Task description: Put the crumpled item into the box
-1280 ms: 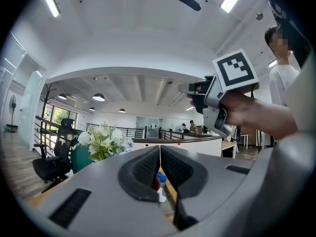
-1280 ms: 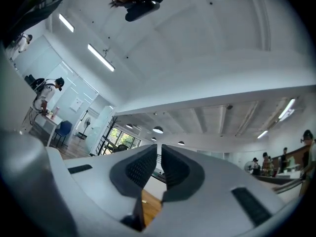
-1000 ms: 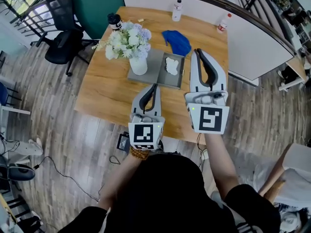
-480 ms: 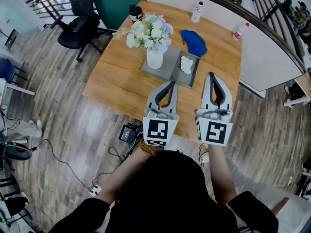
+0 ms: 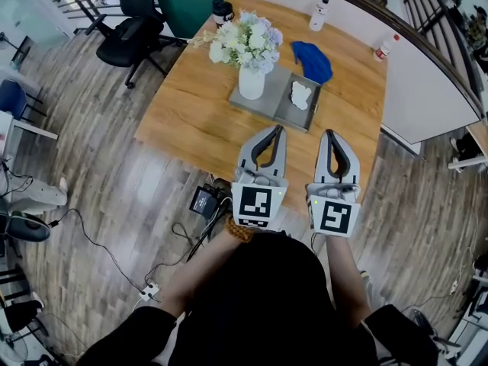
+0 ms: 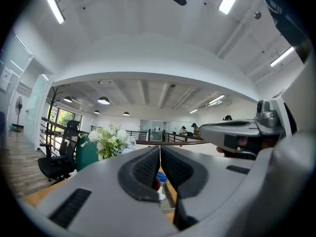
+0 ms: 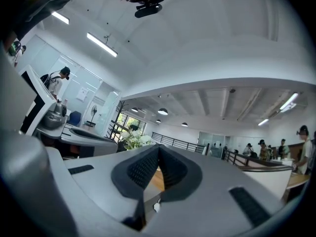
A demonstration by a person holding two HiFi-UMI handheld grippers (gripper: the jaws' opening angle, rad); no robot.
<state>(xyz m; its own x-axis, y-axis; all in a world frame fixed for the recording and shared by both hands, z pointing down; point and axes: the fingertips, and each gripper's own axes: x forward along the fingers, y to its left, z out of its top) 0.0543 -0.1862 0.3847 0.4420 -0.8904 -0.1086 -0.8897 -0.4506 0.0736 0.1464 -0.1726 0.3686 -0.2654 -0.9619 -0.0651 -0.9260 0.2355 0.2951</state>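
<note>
Grey box (image 5: 266,102), crumpled item (image 5: 302,94) inside, barely seen past closed jaws of left hand-held gripper (image 5: 277,129), right hand-held gripper (image 5: 330,134)

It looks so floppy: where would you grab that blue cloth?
Probably pinch the blue cloth at its bunched middle, coming from straight above: it lies limp and flat-edged on the table, so only the raised folds give something to clamp.

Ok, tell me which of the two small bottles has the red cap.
The bottle nearest the white partition, on the table's right side; the other bottle's cap is dark.
</note>
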